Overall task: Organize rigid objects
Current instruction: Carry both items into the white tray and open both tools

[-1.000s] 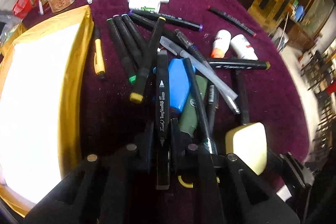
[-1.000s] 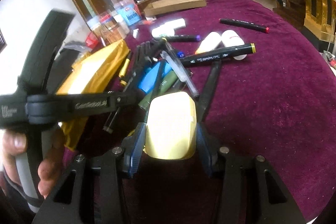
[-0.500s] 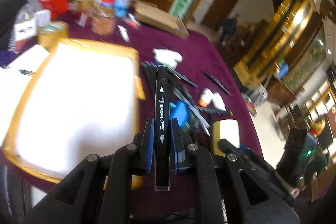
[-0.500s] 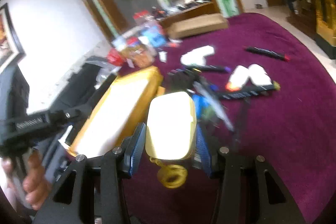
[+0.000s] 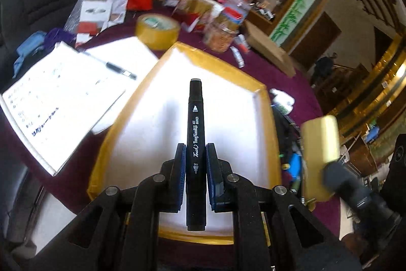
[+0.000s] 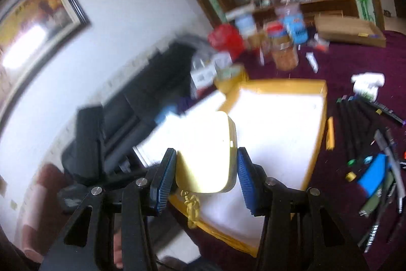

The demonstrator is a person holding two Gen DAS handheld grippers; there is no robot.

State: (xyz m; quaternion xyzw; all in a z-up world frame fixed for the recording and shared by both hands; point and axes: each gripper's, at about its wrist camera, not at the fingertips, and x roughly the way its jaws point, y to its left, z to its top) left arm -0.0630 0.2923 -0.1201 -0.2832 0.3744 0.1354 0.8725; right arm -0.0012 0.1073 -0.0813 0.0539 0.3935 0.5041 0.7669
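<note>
- Your left gripper (image 5: 195, 169) has come up off the pile and swung over the yellow-rimmed tray (image 5: 264, 103); a second ago it was down among the loose pens; jaws pressed onto the black art marker (image 5: 195, 133), barrel running lengthwise between the blue pads, grey cap end pointing away from you.
- Marker is off the cloth now, hanging above the tray's white floor; touching nothing but the pads as far as I can tell.
- Your right gripper (image 6: 206, 172) made the same move; it pinches the pale yellow case (image 6: 206, 151) across its width, yellow cord dangling below the case; case sits over the tray's near-left corner; right view is motion-blurred, so exact height is unclear.
- From the left wrist view the same case (image 5: 320, 156) shows just right of the tray rim, beside the marker hand.
- Meaning for the task: two items lifted and brought to the tray together; neither released yet; I'd judge the place step is next.
- Rest of the markers (image 6: 355, 133) and the blue case (image 6: 373, 177) still lie on the maroon tablecloth (image 6: 355, 62) right of the tray; plenty left to move.
- Risk, as I see it: both hands are close over one tray; lay the marker flat before opening or it may roll; keep clear of the notebook (image 5: 58, 103) and tape roll (image 5: 157, 29) on the left.
</note>
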